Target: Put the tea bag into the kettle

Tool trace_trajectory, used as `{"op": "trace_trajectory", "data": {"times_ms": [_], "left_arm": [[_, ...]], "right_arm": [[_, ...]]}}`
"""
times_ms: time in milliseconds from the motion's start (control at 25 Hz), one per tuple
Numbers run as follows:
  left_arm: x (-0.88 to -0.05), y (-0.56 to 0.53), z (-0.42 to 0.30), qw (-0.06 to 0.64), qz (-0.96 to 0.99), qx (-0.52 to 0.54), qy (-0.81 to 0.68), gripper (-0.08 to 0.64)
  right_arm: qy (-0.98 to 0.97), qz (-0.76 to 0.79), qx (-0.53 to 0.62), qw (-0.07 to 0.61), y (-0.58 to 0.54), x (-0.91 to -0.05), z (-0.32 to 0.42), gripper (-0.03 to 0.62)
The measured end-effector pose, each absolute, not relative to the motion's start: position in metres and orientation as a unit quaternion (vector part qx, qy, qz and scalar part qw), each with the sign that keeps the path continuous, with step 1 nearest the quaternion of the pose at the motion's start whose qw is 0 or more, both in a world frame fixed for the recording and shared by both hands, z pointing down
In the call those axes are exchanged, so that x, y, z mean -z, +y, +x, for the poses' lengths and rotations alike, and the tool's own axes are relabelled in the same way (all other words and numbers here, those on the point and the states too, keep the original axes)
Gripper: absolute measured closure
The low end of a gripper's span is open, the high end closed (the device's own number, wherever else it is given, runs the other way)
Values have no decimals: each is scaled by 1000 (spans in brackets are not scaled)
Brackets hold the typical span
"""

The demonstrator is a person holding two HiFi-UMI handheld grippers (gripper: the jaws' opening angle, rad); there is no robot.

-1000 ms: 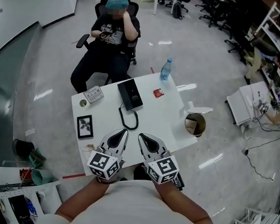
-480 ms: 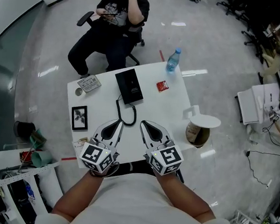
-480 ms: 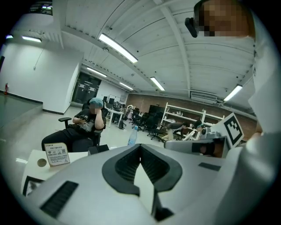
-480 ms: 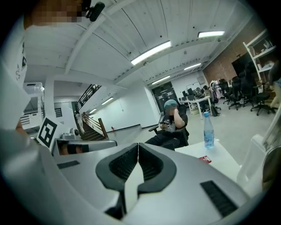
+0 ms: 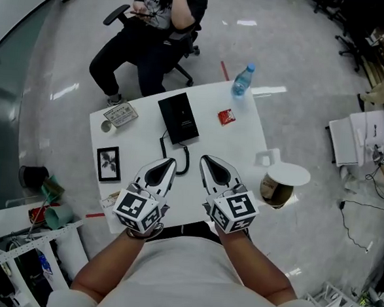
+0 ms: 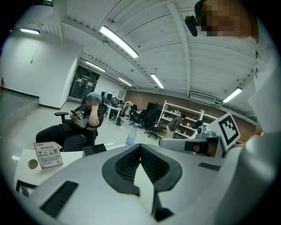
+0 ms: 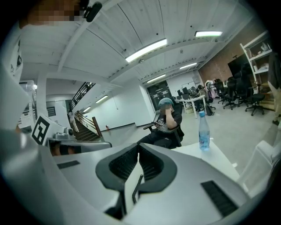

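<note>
white table (image 5: 235, 146) on glossy grey floor (image 5: 303, 65); left hand-held gripper (image 5: 171, 161) and right hand-held gripper (image 5: 204, 158) pressed together.

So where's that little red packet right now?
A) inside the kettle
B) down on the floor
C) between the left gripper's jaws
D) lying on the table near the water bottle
D: the head view shows the red packet lying flat on the white table, just on the near side of the bottle.
</note>
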State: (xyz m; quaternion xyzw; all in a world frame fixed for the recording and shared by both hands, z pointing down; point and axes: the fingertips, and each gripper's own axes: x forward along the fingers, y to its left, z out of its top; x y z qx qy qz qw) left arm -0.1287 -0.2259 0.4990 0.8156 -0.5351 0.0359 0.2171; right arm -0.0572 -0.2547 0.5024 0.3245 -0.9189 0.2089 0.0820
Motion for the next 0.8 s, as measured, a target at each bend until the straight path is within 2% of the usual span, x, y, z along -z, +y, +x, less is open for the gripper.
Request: {"op": "trace_trajectory", "data": {"times_ms": [400,800], "left_arm": [[-513,-275,-119,228,829,-39,-509,551],[-539,-311,-120,244,834,-52,-493,551]], "right_arm": [[-899,373,-213,88,-327,-524,-48,574],[-868,425,-231,111,-397,-573,-39,448]]}}
